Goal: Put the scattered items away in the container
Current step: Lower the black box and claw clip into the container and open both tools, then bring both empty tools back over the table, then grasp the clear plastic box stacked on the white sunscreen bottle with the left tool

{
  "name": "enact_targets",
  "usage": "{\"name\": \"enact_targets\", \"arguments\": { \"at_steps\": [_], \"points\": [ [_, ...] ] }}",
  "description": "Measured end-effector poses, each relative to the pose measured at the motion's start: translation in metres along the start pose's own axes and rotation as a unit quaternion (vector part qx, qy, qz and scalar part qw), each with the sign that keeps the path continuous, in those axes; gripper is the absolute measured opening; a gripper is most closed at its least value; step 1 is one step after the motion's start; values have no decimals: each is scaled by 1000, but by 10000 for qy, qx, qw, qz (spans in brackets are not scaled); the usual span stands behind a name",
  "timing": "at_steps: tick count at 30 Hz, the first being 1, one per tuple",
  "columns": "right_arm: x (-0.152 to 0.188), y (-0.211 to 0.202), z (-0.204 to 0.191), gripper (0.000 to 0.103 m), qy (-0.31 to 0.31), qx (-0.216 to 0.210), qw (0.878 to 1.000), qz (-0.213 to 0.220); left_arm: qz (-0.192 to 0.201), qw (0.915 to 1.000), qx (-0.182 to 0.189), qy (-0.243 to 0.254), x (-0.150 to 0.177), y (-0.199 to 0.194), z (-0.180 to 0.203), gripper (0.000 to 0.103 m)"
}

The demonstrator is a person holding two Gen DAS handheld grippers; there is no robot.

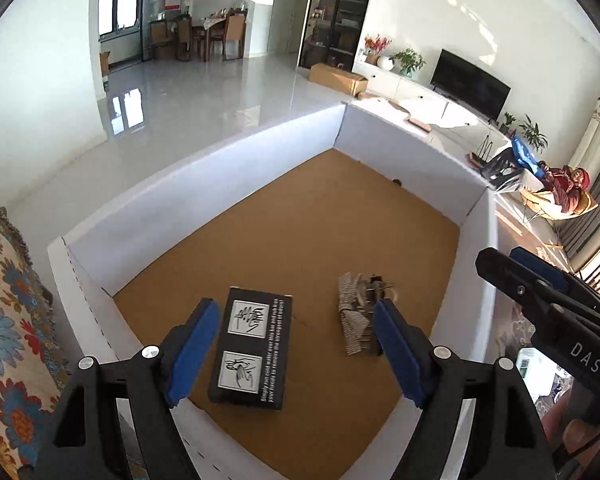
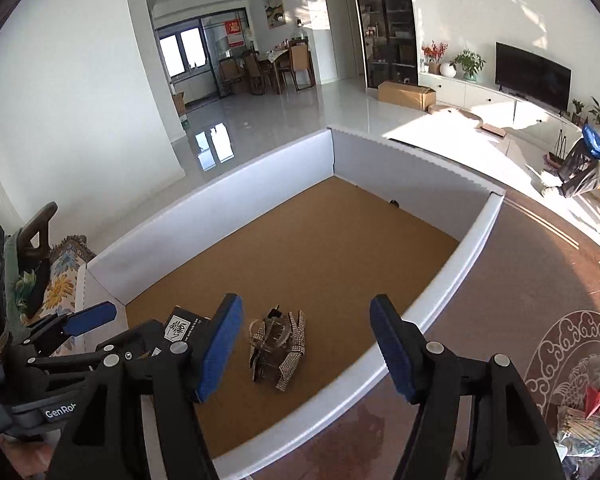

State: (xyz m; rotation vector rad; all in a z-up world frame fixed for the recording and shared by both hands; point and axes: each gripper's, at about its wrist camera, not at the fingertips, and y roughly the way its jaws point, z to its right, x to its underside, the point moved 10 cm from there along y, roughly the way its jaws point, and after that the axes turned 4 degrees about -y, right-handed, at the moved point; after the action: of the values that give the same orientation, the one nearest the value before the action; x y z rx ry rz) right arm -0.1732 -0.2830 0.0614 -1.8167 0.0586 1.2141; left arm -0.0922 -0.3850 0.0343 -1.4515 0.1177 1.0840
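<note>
A white-walled container (image 1: 204,184) with a brown floor lies below both grippers. Inside it a black box (image 1: 252,350) with white pictures lies flat, and a rhinestone hair clip (image 1: 360,312) rests to its right. My left gripper (image 1: 296,320) hangs open over the black box, its blue pads apart and touching nothing. The right wrist view shows the same container (image 2: 220,208), with the hair clip (image 2: 278,350) on its floor. My right gripper (image 2: 306,312) stands open above the clip with nothing held. The black box (image 2: 182,328) peeks out behind its left finger.
A flowered cloth (image 1: 8,320) lies left of the container. A brown patterned surface (image 2: 540,280) spreads to the right, with several loose items (image 2: 588,420) at its near corner. A person (image 1: 572,188) sits far off at the right.
</note>
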Motion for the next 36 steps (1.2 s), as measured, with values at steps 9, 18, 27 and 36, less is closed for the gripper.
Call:
{"name": "enact_targets", "arguments": {
  "at_steps": [9, 18, 27, 36],
  "points": [
    [148, -170, 114, 67, -224, 1505, 9870, 509, 440, 9780, 1808, 946, 91, -94, 157, 101],
    [312, -233, 191, 67, 219, 2131, 9744, -676, -892, 9400, 1836, 2734, 265, -41, 247, 103],
    [311, -179, 180, 67, 142, 1624, 9812, -1034, -1090, 9392, 1310, 2982, 293, -12, 234, 103],
    [304, -160, 201, 77, 452, 1331, 9845, -1047, -1338, 9241, 1418, 3288, 277, 15, 266, 103]
  ]
}}
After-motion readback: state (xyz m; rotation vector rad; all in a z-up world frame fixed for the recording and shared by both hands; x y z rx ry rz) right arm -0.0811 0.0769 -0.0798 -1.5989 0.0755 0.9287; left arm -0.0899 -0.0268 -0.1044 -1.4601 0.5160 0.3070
